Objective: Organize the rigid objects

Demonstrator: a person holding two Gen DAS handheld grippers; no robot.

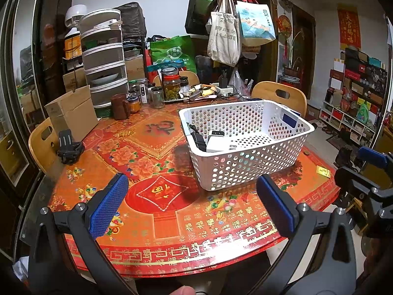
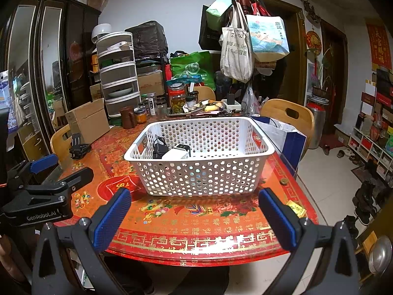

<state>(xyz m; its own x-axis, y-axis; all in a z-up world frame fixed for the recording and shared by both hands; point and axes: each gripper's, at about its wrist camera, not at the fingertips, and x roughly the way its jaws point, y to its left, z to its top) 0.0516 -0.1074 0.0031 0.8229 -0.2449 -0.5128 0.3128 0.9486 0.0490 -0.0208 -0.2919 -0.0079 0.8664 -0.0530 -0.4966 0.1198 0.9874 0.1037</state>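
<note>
At the far left of the tabletop (image 1: pixel 152 223) lies a black clip (image 1: pixel 69 145), beside a cardboard box (image 1: pixel 71 113) near the left edge. Behind them stand a brown mug (image 1: pixel 119 107) and a row of jars (image 1: pixel 157 95).

The left hand-held gripper (image 1: pixel 191 206) hovers over the near edge with its blue pads spread wide and nothing between them. In the right wrist view it shows at the left edge as a black body with one blue finger.

Right of centre sits the white basket (image 1: pixel 245 169), its perforated walls upright. Inside, against its left end, lie a black adapter (image 2: pixel 159 150) with its cord and a white charger (image 2: pixel 177 153), touching each other; the rest of the basket floor is bare.

The right hand-held gripper (image 2: pixel 195 217) hangs in front of the basket, released, its pads wide apart and empty. Near the tabletop's right edge lie a coin (image 2: pixel 284 181) and a yellow card (image 2: pixel 296 208). Beyond stands a wooden chair (image 2: pixel 289 115) with a white-and-blue bag (image 2: pixel 282 135).
</note>
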